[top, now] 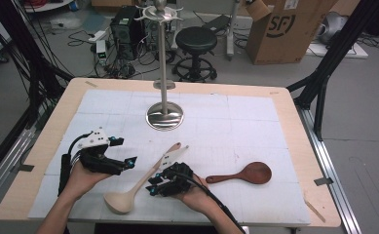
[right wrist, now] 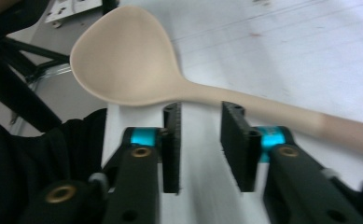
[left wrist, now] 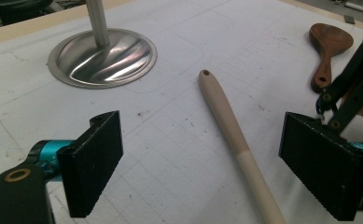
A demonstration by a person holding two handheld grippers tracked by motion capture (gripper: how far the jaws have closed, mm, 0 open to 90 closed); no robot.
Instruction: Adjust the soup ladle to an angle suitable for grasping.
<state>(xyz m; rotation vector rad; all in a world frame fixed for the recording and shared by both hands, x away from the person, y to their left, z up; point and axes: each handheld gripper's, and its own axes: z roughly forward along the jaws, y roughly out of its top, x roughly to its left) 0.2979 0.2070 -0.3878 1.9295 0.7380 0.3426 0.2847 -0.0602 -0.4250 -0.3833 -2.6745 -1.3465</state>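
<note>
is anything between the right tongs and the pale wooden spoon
Nothing visible. In the right gripper view the right tongs stand slightly parted just short of the pale spoon, near where bowl meets handle, with only bare white mat between. The dark spoon lies off to the side.

On the tabletop (top: 294,131), the stand (top: 164,116) rises at the rear centre, the pale spoon (top: 137,185) lies slantwise before it between both grippers, and the dark spoon (top: 245,174) lies to its right.
</note>
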